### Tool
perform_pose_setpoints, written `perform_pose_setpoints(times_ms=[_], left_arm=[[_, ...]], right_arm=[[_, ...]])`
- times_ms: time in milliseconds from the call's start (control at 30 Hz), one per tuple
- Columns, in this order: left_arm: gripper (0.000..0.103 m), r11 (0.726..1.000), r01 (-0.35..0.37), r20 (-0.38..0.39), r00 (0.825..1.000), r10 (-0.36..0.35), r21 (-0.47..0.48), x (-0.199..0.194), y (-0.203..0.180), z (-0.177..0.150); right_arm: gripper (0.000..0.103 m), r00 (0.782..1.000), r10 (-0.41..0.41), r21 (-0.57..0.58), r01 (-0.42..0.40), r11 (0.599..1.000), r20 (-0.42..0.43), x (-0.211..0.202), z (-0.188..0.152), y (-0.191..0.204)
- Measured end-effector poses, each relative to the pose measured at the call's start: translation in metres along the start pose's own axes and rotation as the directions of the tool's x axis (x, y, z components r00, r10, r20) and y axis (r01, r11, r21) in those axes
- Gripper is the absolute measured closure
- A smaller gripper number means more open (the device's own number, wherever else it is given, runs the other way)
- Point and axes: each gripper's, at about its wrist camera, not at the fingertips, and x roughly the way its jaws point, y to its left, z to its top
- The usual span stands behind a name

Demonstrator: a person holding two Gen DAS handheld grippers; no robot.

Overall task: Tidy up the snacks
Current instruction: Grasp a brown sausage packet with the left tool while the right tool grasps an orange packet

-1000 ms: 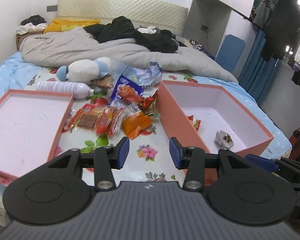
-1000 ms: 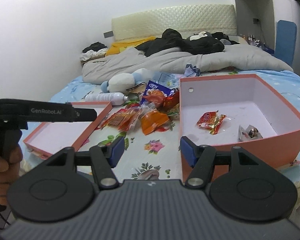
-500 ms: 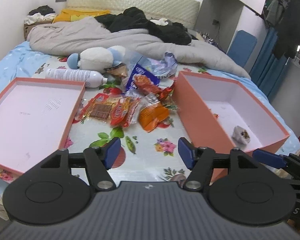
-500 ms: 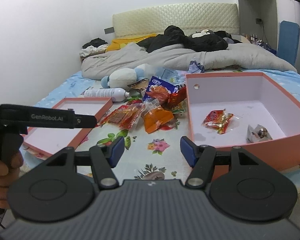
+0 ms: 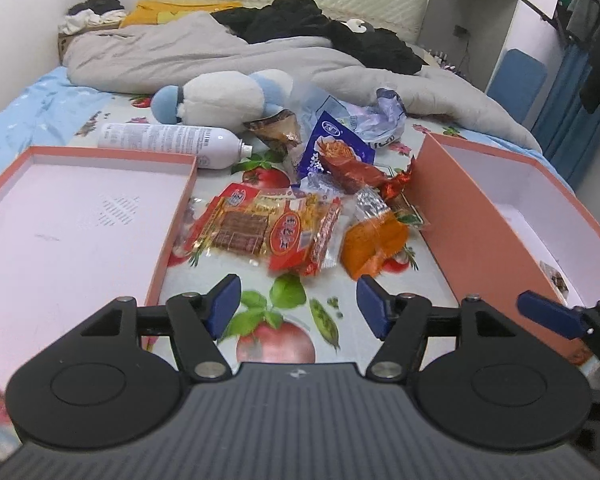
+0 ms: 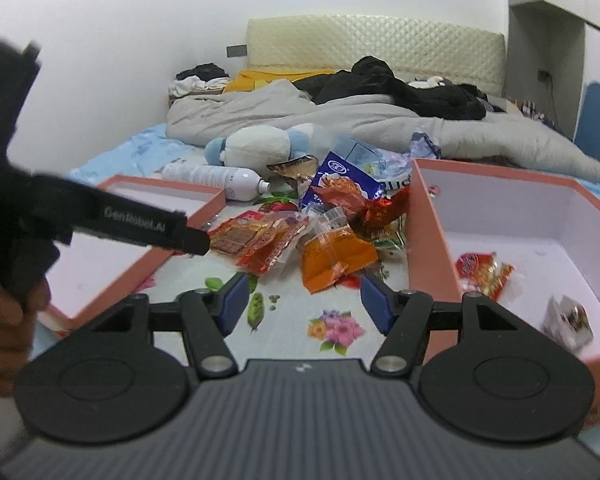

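A heap of snack packets lies on the flowered bedsheet: red-and-yellow packets (image 5: 276,232), an orange packet (image 5: 374,246), a dark red one (image 5: 356,172) and a blue bag (image 5: 334,148). My left gripper (image 5: 296,304) hovers open just short of the heap, with nothing between its fingers. My right gripper (image 6: 302,300) is open too, near the orange packet (image 6: 332,260). To the right stands a deep salmon box (image 6: 428,232) holding a red-yellow packet (image 6: 484,270) and a silvery wrapped snack (image 6: 568,320). A shallow salmon lid (image 5: 172,232) lies to the left, with no snacks in it.
Behind the heap lie a white bottle (image 5: 168,140), a white-and-blue plush toy (image 5: 224,96), a crumpled plastic bag (image 5: 380,120), a grey quilt (image 5: 180,52) and black clothes (image 5: 320,28). A hand holds the left gripper's body (image 6: 140,224) at the left of the right wrist view.
Both grippers have moved forward and down towards the snack heap, which now looks larger and closer. The left gripper's jaws stand wider than a second ago; the right's are unchanged.
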Motion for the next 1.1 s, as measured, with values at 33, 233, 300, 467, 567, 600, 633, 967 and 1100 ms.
perform_pose_setpoints(times_ms=[33,233,300,467,567,600,633,967,1100], left_arm=[[0.034,1.0,0.007,-0.004,1.0,-0.007,-0.003,0.006,0.003,0.003],[0.034,0.997,0.072,-0.058,0.996,-0.073,-0.023,0.053,0.014,0.024],[0.035,0.996,0.088,-0.083,0.992,-0.091,-0.028,0.068,0.015,0.029],[0.036,0.995,0.1,-0.135,0.986,-0.095,0.029,0.101,0.008,0.035],[0.037,0.992,0.102,-0.154,0.984,-0.089,0.077,0.116,0.003,0.038],[0.042,0.99,0.101,-0.16,0.983,-0.085,0.099,0.121,0.002,0.039],[0.044,0.989,0.098,-0.165,0.983,-0.078,0.114,0.124,0.0,0.039],[0.075,0.989,0.104,-0.235,0.969,-0.077,0.106,0.157,0.007,0.043],[0.098,0.993,0.097,-0.24,0.967,-0.08,0.06,0.161,0.013,0.041]], right_arm=[[0.039,1.0,-0.011,-0.011,0.011,1.0,-0.011,0.009,0.0,0.001],[0.039,0.997,-0.068,-0.086,0.064,0.994,-0.044,0.056,0.003,0.003],[0.039,0.995,-0.077,-0.1,0.071,0.992,-0.059,0.07,0.004,0.003],[0.028,0.989,-0.127,-0.182,0.112,0.977,-0.075,0.102,0.007,0.005],[0.023,0.984,-0.156,-0.24,0.131,0.962,-0.089,0.12,0.008,0.006],[0.023,0.984,-0.152,-0.264,0.122,0.957,-0.096,0.125,0.009,0.008],[0.023,0.984,-0.15,-0.293,0.117,0.949,-0.093,0.131,0.009,0.009],[0.023,0.984,-0.137,-0.413,0.079,0.907,-0.113,0.169,0.01,0.015],[0.024,0.983,-0.136,-0.431,0.072,0.899,-0.12,0.178,0.007,0.017]])
